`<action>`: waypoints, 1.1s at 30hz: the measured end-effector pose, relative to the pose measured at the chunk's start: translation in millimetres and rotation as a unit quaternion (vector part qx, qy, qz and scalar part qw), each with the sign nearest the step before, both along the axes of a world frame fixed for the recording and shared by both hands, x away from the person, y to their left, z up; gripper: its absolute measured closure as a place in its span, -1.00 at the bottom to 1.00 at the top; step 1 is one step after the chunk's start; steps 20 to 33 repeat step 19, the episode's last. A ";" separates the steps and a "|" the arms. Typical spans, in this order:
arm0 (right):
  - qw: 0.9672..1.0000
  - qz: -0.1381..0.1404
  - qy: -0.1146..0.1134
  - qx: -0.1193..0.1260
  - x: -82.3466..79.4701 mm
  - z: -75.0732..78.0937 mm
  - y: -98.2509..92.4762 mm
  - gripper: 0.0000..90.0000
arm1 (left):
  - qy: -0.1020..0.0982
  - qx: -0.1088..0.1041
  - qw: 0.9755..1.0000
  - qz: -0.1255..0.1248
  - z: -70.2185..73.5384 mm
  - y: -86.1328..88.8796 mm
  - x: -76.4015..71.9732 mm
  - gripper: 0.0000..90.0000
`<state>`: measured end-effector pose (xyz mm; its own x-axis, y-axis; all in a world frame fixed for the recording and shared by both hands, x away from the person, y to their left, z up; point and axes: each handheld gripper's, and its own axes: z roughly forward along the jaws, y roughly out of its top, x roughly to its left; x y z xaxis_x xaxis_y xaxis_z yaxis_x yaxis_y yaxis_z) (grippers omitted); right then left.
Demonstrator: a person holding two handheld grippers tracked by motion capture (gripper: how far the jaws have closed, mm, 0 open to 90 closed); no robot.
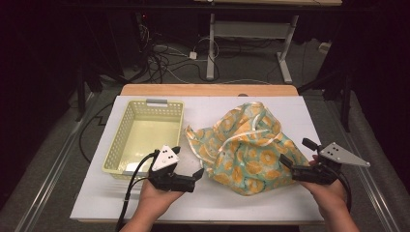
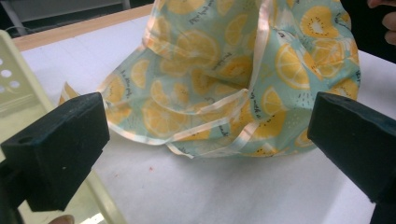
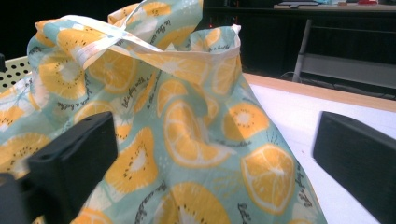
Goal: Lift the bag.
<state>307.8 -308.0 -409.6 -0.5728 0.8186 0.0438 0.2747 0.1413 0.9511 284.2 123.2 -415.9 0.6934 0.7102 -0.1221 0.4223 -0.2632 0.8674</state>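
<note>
White table point(image 1: 251, 203) | basket point(image 1: 126, 140) beside crumpled cloth point(image 1: 246, 145) | both grippers wide, empty

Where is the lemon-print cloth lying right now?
In the high view the lemon-print cloth lies crumpled on the white table, right of centre, just right of the yellow basket and between the left gripper and the right gripper.

You've got the fabric bag point(image 1: 246, 147) lying crumpled in a loose heap on the white counter point(image 1: 270, 205), right of centre. It's pale teal, printed with orange and lemon slices and small black lettering, with cream binding along its edges and straps. Its folds stand up in a rumpled peak, straps draped across the top, lower hem spread flat.
</note>
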 end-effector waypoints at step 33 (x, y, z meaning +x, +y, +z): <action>1.000 0.012 -0.004 -0.011 -3.2 -5.1 4.4 -1.00 | -0.003 0.000 1.000 0.017 0.0 11.5 1.1 -1.00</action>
